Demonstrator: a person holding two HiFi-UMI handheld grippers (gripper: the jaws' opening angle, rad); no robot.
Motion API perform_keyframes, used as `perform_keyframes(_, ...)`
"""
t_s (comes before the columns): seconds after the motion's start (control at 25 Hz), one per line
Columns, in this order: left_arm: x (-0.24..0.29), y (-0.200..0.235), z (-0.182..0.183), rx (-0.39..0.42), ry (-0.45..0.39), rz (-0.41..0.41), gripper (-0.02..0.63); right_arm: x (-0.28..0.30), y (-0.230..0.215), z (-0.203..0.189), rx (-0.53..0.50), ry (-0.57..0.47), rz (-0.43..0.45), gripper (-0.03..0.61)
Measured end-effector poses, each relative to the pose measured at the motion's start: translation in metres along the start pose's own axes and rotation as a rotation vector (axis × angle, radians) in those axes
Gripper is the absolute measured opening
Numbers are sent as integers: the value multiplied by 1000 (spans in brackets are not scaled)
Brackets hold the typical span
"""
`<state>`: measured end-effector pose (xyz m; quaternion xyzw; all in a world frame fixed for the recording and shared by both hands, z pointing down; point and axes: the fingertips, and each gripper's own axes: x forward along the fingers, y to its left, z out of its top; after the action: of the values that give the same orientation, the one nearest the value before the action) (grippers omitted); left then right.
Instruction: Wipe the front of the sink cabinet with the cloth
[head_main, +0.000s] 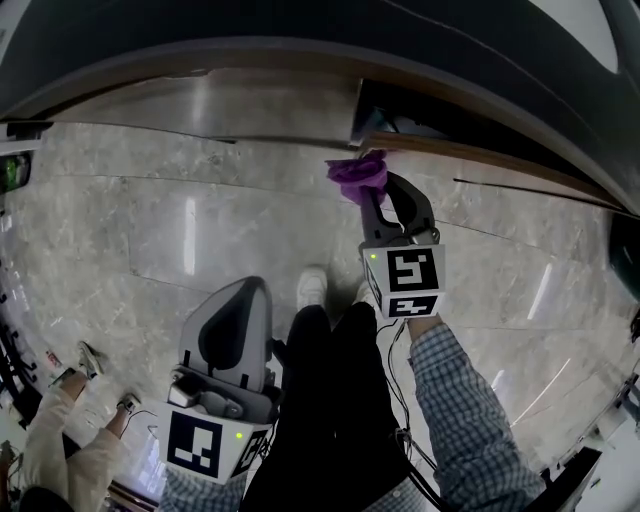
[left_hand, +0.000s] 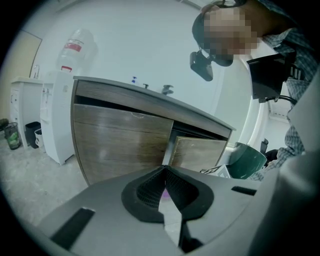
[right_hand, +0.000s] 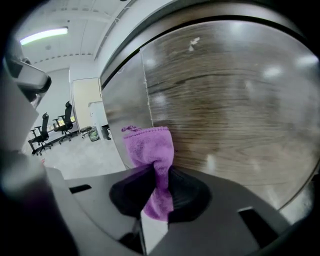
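A purple cloth (head_main: 358, 177) (right_hand: 152, 150) is pinched in my right gripper (head_main: 380, 190) (right_hand: 157, 175), which is shut on it. The cloth's free end stands up just in front of the wood-grain front of the sink cabinet (head_main: 480, 155) (right_hand: 225, 110); I cannot tell whether it touches. My left gripper (head_main: 250, 292) (left_hand: 165, 172) hangs low beside my legs, shut with nothing in it, away from the cabinet (left_hand: 120, 140). In the left gripper view one cabinet door (left_hand: 200, 152) stands ajar.
A white water dispenser (left_hand: 60, 115) stands left of the cabinet and a green bin (left_hand: 247, 160) to its right. A faucet (left_hand: 167, 90) sits on the countertop. Another person's legs (head_main: 60, 440) are at the lower left on the marble floor (head_main: 180, 230).
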<state>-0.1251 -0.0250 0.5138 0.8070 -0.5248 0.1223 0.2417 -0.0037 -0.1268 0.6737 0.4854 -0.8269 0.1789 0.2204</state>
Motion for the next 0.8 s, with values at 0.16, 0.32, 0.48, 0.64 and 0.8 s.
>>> perform_keyframes(0.16,-5,-2,13,2,-21,-3,11,-16,6,9,3,3,16,75)
perform_keyframes(0.32,-12,-9,43,24,-46,-23,11,-47,9,29,26,11,13,75)
perform_keyframes(0.48,-21,-16,80,44,-73,-21,11,-88,4,59,59,11,-13,74)
perform_keyframes(0.64,-34,-23,106,56,-67,-7,11,-127,8,93,39,15,-3,75)
perform_keyframes(0.8,-48,-38,137,75,-63,-19,11,-164,10,136,39,-1,-8,74)
